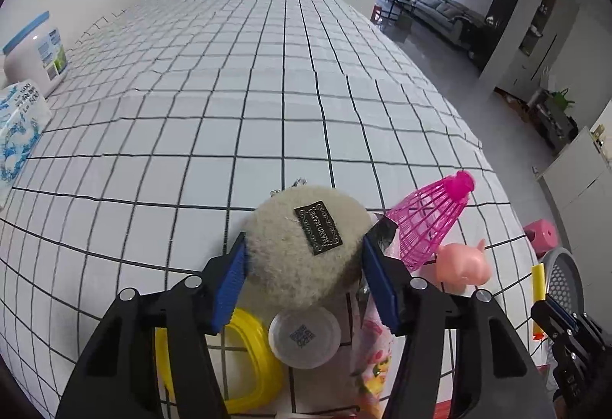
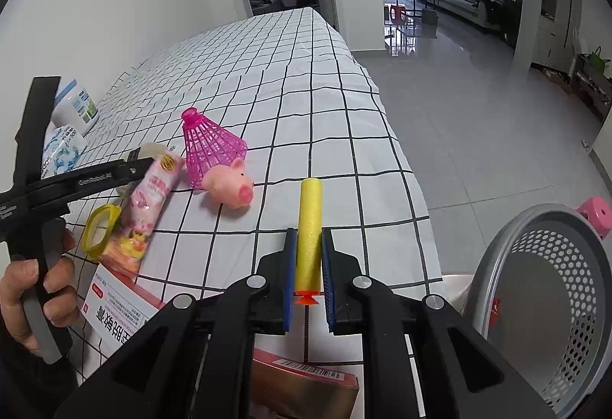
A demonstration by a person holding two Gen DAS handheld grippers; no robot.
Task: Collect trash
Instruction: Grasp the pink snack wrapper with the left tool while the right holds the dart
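Note:
My left gripper [image 1: 304, 258] is shut on a beige fluffy round plush [image 1: 302, 250] with a black label, held over the checked tablecloth. Beneath it lie a yellow ring [image 1: 252, 361], a clear round lid [image 1: 304, 336] and a pink snack wrapper [image 1: 373, 354]. My right gripper [image 2: 309, 247] is shut on a yellow foam dart [image 2: 309, 228] with an orange tip, near the table's right edge. A grey perforated bin [image 2: 550, 304] stands just right of it, off the table. The wrapper [image 2: 147, 201] and ring [image 2: 99, 228] also show in the right wrist view.
A pink shuttlecock [image 2: 208, 147] and a pink toy pig [image 2: 231, 184] lie mid-table. A red and white box [image 2: 114, 308] and a brown box [image 2: 306, 392] lie at the near edge. A tissue pack [image 1: 17, 128] and a white jar [image 1: 36, 52] stand at the left. A pink stool [image 2: 594, 214] stands on the floor.

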